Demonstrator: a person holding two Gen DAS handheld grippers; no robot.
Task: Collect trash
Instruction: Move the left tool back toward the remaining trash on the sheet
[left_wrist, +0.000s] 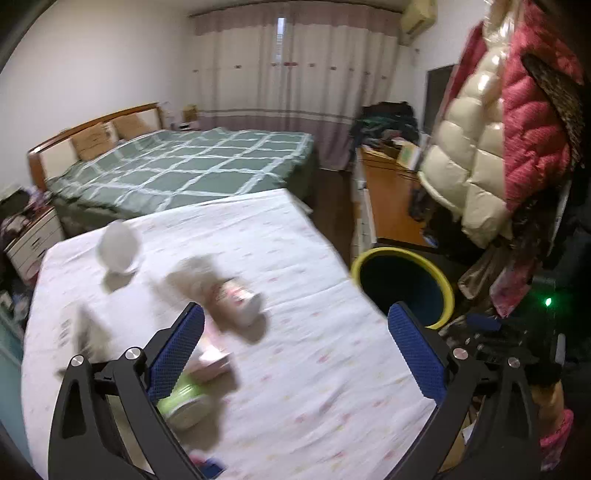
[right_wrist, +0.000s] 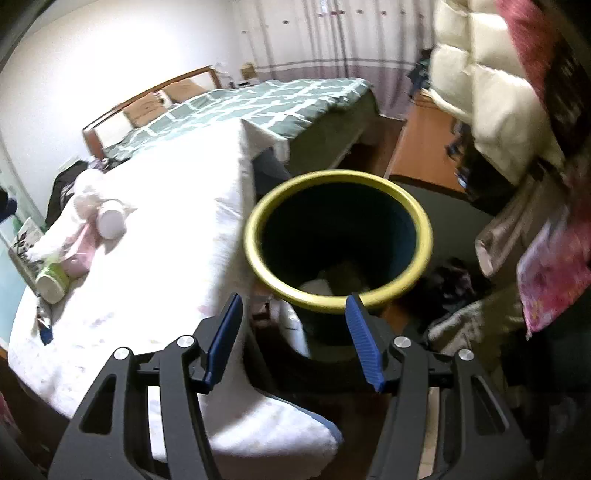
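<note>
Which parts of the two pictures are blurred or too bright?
Left wrist view: the pink cup and green cup on the white sheet are motion-blurred. Right wrist view: the sheet is overexposed, glaring white; the yellow-rimmed bin is slightly smeared.

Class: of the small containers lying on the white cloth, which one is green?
The green container with a white end, lying on its side nearest the left gripper's fingers; the other one beyond it is pink and white.
</note>
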